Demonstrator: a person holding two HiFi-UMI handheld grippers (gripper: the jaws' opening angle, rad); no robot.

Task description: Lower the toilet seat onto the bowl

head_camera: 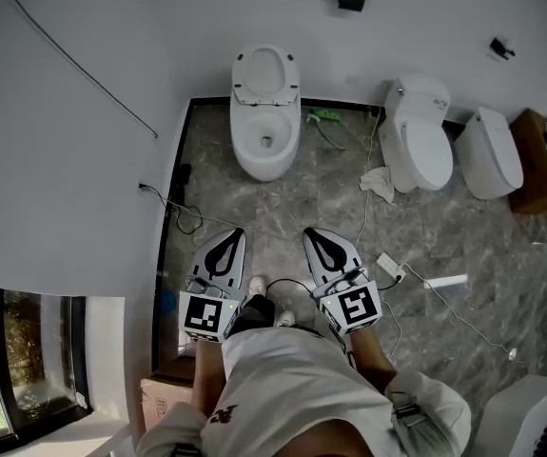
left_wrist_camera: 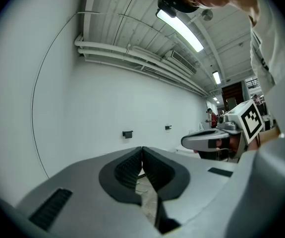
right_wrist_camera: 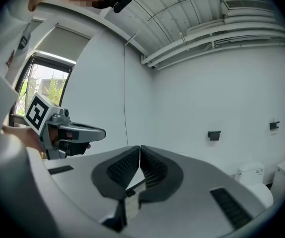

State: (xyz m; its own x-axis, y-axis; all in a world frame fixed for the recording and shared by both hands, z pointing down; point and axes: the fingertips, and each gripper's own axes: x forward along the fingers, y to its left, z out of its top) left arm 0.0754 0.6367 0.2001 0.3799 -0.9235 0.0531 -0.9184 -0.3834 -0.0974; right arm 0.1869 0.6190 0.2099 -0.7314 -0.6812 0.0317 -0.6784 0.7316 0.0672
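Approach stage: well apart from the toilet seat (head_camera: 265,72) upright over its bowl (head_camera: 265,146), left hand-held gripper (head_camera: 225,242) and right hand-held gripper (head_camera: 321,242) pressed together, empty; next likely calls for stepping closer, then tipping seat forward

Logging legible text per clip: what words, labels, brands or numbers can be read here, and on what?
No text is readable.
On the cardboard box: print too small.
On the shirt: dark emblem, blurred.
On left gripper and right gripper: marker patterns only, no letters.
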